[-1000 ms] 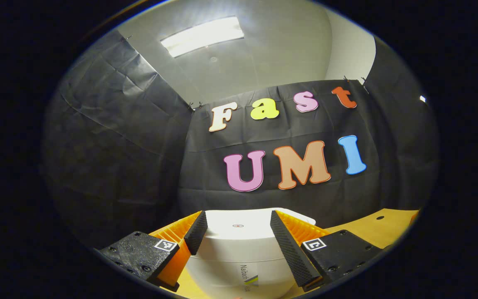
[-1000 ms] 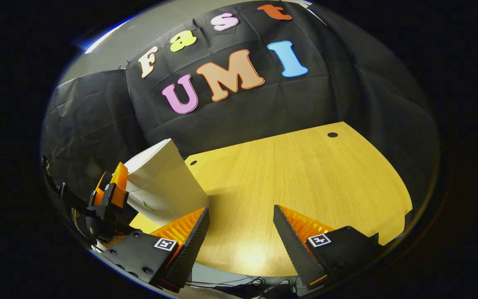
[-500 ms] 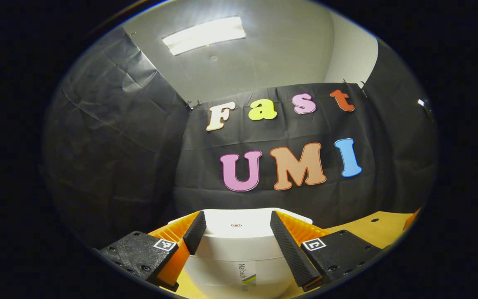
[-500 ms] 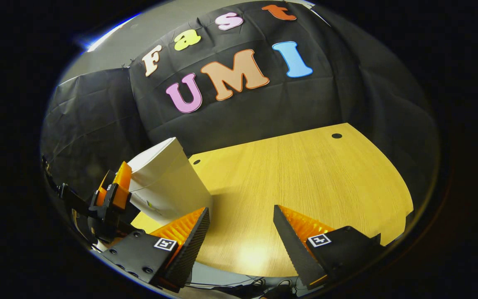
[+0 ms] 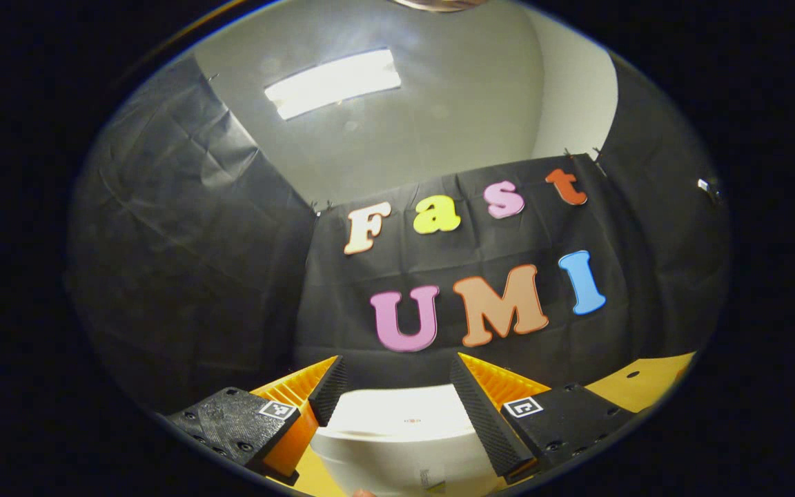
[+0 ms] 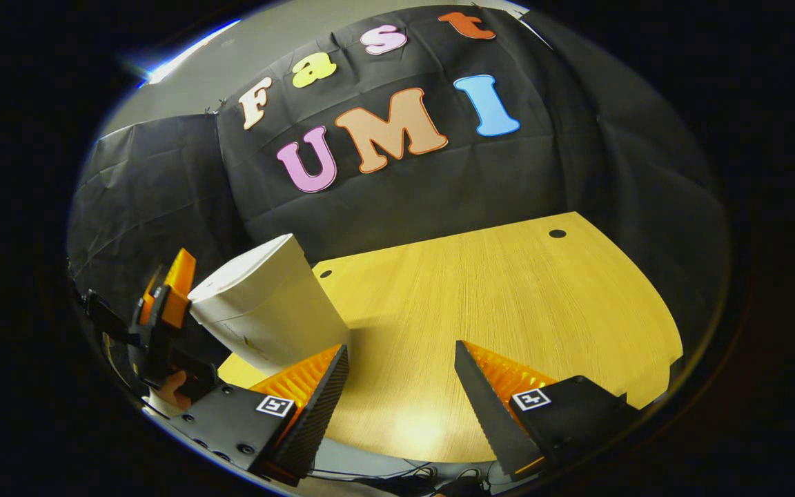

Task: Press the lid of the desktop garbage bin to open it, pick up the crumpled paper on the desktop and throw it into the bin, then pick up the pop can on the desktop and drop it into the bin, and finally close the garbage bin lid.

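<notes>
The white desktop garbage bin [image 6: 270, 307] stands near the worktop's [image 6: 508, 297] far left corner, lid [image 5: 404, 414] lying flat and apparently closed. No crumpled paper or pop can is seen on the open worktop surface.

Left tool [image 5: 397, 404]: fingers apart, poised above and just in front of the bin top, gripping nothing. Seen from the right gripper view, it sits close beside the bin's left side [image 6: 163, 310]; contact cannot be confirmed.

Right tool [image 6: 401, 393]: fingers apart, empty, hovering over the near edge of the worktop, well clear of the bin.

Judgement: the step in hand concerns the lid. Press squarely at the small mark on the lid centre, straight down, with light force so the light bin does not tip or slide.
</notes>
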`<state>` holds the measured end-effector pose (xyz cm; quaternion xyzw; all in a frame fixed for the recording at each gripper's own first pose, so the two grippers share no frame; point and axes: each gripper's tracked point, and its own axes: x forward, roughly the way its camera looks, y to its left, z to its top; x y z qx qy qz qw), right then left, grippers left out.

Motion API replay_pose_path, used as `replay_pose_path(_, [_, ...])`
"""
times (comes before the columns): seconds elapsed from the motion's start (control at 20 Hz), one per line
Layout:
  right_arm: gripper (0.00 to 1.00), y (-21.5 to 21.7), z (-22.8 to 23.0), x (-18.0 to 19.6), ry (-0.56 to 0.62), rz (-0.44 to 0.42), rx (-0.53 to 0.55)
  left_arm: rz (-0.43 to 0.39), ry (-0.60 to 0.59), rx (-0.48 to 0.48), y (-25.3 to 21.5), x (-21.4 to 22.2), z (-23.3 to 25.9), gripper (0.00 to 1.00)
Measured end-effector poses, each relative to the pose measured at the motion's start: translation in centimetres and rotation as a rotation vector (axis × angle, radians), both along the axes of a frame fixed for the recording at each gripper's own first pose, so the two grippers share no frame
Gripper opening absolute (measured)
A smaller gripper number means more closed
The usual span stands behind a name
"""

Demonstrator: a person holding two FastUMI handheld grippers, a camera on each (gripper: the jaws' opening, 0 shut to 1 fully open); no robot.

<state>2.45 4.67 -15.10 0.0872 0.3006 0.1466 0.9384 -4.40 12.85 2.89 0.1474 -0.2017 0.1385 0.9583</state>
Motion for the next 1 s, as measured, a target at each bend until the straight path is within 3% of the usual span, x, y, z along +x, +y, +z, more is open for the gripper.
replay_pose_path(0.05, [0.98,0.2,0.5,0.3,-0.008,0.001,0.006,-0.027,0.001,0.018,-1.1,0.4,0.5,0.92])
replay_pose_path(0.15, [0.98,0.3,1.3,0.6,-0.034,0.001,0.013,-0.07,0.036,0.019,-2.9,0.9,0.5,0.96])
replay_pose_path(0.45, [0.98,-1.2,5.5,1.9,-0.187,-0.062,0.017,-0.282,0.225,-0.124,-11.8,2.0,-2.9,0.93])
replay_pose_path(0.7, [0.98,-3.5,10.7,1.9,-0.407,-0.146,-0.024,-0.35,0.307,-0.179,-14.8,2.1,-3.9,0.92])
replay_pose_path(1.0, [0.98,-4.5,13.9,2.3,-0.558,-0.198,-0.071,-0.338,0.331,-0.234,-14.6,2.3,-3.7,0.93])
